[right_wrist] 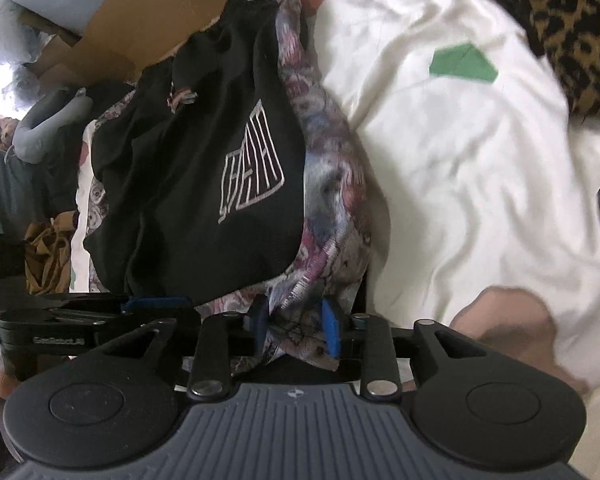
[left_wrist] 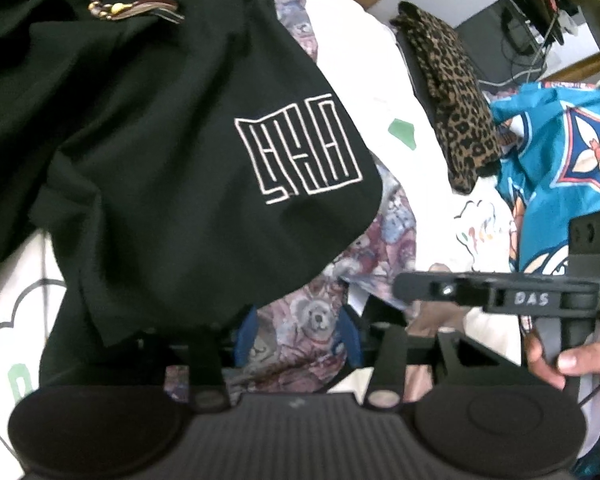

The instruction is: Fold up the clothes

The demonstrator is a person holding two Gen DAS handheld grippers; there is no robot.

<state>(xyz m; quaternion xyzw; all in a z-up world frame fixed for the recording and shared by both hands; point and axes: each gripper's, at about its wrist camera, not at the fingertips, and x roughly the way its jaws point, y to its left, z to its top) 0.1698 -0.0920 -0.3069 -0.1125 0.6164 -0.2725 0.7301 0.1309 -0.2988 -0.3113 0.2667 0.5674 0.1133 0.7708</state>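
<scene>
A black garment [left_wrist: 148, 152] with a white line logo lies over a patterned teddy-bear print garment [left_wrist: 316, 320] on a white sheet. My left gripper [left_wrist: 296, 340] is open, its blue pads on either side of the bear print fabric near the black garment's edge. In the right wrist view my right gripper [right_wrist: 296, 330] is shut on the bear print garment [right_wrist: 332, 184], bunched between its blue pads, with the black garment [right_wrist: 188, 184] just above. The right gripper also shows at the right of the left wrist view [left_wrist: 500, 300], held by a hand.
A leopard print cloth [left_wrist: 456, 96] and a teal patterned cloth [left_wrist: 560, 152] lie to the right on the white sheet [right_wrist: 460, 160]. A cardboard box [right_wrist: 148, 12] and more clothes [right_wrist: 48, 256] sit at the left in the right wrist view.
</scene>
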